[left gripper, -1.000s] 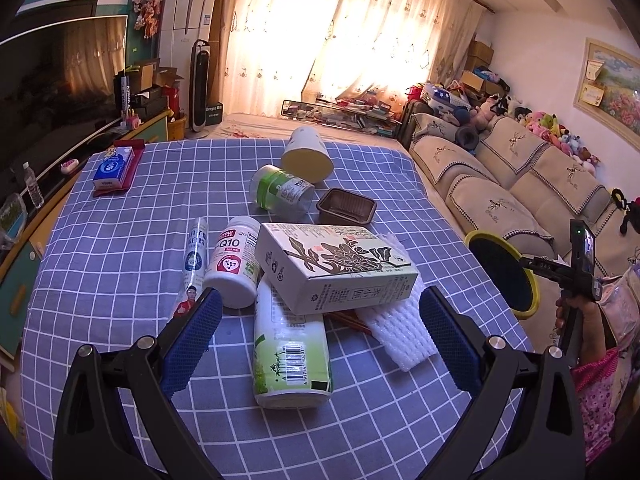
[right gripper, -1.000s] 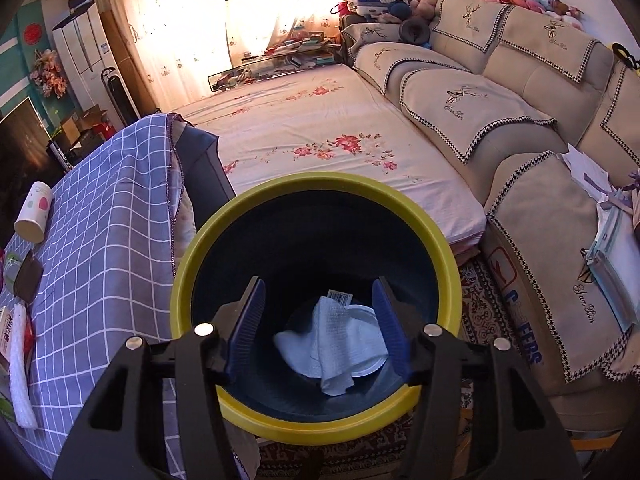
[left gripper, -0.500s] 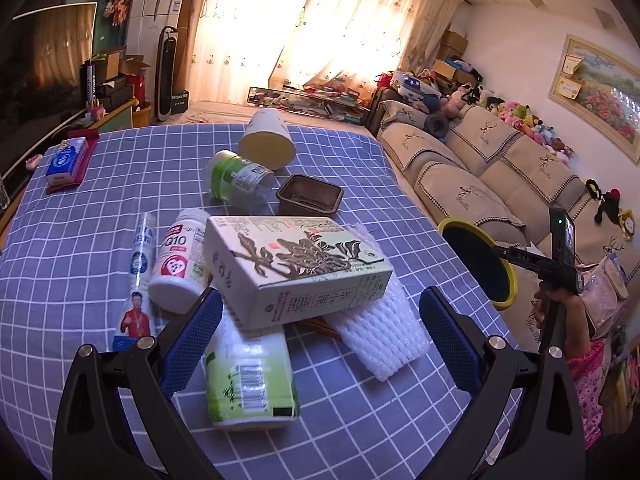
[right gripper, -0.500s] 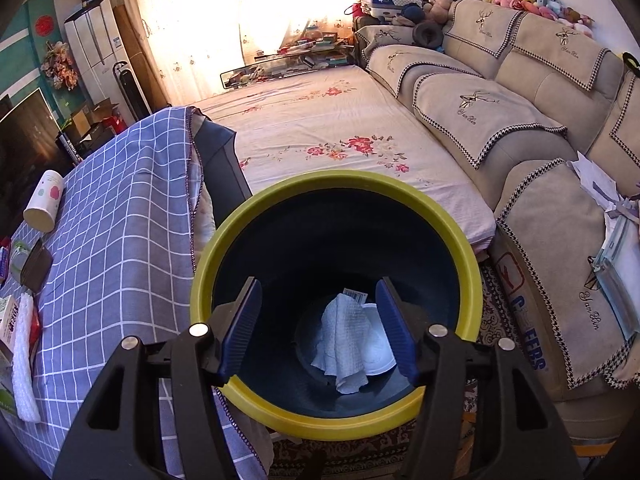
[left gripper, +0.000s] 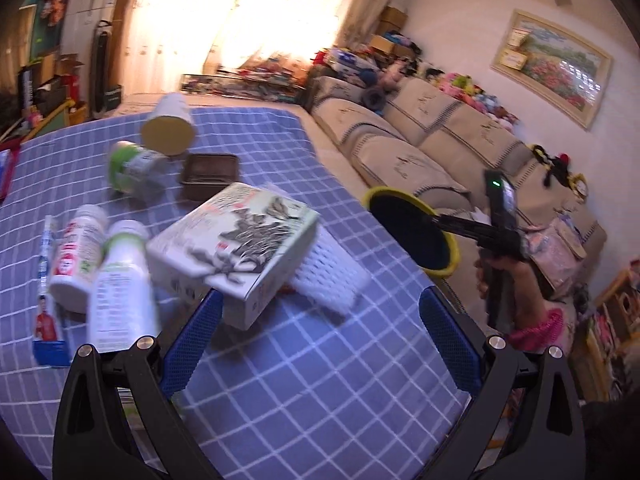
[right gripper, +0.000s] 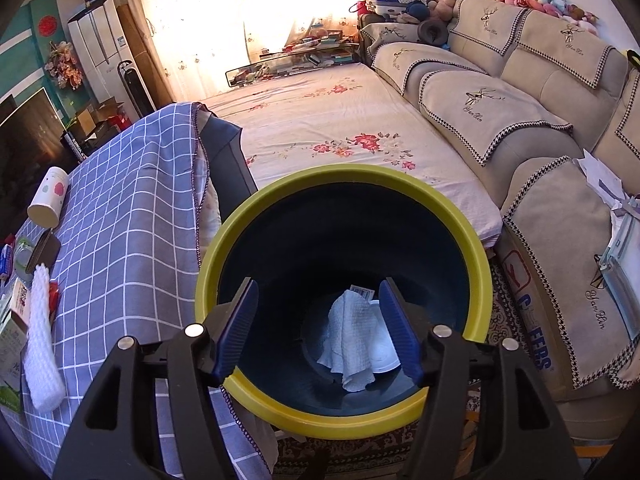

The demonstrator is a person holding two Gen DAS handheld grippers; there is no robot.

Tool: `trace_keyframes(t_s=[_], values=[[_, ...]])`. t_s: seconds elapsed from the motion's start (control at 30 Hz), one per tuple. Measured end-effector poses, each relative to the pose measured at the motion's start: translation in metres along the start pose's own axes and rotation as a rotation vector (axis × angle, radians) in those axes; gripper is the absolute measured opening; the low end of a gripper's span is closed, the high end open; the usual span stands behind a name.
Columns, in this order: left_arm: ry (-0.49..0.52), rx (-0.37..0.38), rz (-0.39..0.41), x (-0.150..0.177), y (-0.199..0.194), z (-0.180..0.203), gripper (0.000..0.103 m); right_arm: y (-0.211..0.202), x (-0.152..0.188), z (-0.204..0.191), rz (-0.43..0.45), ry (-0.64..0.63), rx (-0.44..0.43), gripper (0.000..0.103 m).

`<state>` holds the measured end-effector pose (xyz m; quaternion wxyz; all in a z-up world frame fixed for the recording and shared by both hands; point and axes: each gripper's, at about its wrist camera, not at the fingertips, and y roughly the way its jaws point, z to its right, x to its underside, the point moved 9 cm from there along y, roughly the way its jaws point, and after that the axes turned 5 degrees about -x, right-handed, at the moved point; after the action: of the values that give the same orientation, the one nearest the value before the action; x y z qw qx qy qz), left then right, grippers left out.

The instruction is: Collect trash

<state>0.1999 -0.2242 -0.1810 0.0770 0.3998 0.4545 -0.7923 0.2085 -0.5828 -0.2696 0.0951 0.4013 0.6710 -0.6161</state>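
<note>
On the blue checked table lies a pile of trash. A white printed box leans on a white foam net. My left gripper hangs low over the cloth, open wide, and its left finger is just short of the box's near corner. My right gripper hovers over the yellow-rimmed bin. Its jaws are opening with nothing between them. A crumpled white tissue lies at the bin's bottom. The left wrist view shows the bin beyond the table's right edge.
Left of the box lie two white bottles, a toothpaste carton, a green-lidded jar, a paper cup and a dark tray. A sofa and a flowered mattress flank the bin.
The left gripper has swung right and closer to the table, so the pile now sits left in its view with the box by its left finger. The right jaws have widened a little.
</note>
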Motion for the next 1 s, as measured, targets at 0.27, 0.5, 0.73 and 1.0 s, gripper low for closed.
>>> trace_keyframes(t_s=[0.27,0.5,0.73,1.0], values=[[0.126,-0.109,-0.006,-0.012,-0.011,-0.008,0.097,-0.002,0.001,0.003,0.005,0.006,-0.009,0.061],[0.160,-0.137,-0.125,-0.015,0.034,-0.026,0.097,0.000,0.003,-0.001,0.000,0.000,-0.023,0.061],[0.140,-0.187,-0.203,-0.020,0.062,-0.045,0.097,0.003,0.004,0.001,-0.003,0.005,-0.026,0.062],[0.127,-0.183,-0.265,-0.014,0.080,-0.053,0.097,0.013,0.008,0.002,-0.023,0.009,-0.038,0.062]])
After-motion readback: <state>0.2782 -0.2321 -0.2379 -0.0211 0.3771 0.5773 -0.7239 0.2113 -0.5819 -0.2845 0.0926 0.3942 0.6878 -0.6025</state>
